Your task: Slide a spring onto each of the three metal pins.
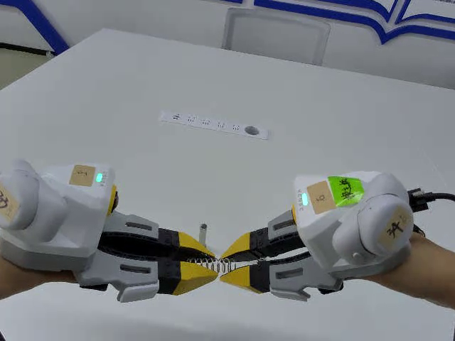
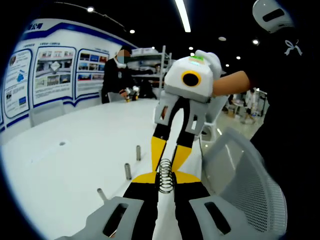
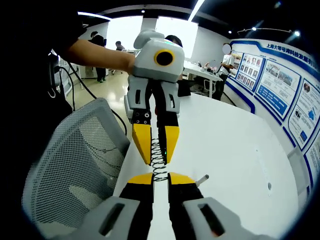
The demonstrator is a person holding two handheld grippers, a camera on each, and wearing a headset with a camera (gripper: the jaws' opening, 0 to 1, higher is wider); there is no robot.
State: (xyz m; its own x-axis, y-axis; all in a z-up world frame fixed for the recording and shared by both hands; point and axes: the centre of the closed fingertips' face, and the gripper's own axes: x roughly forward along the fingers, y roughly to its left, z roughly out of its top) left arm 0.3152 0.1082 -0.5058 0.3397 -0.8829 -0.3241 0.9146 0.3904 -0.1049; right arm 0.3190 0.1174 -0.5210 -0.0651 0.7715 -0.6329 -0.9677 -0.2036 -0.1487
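The thin silvery wire coil spring (image 2: 166, 175) is held just above the white bench (image 1: 142, 106), between the left claw (image 1: 211, 268) and the right claw (image 1: 227, 267). Each seems nearly shut on one end. It is likely light, bendy and quick to flick away, so pinch the end coils gently. Three short grey metal pins (image 2: 128, 171) stand nearby.

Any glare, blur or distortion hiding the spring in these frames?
Head view: even light, soft shadows on the white table, spring small but legible. Left gripper view: fisheye curves the table edge, ceiling light strip blown out. Right gripper view: bright panels behind overexposed, spring sharp.
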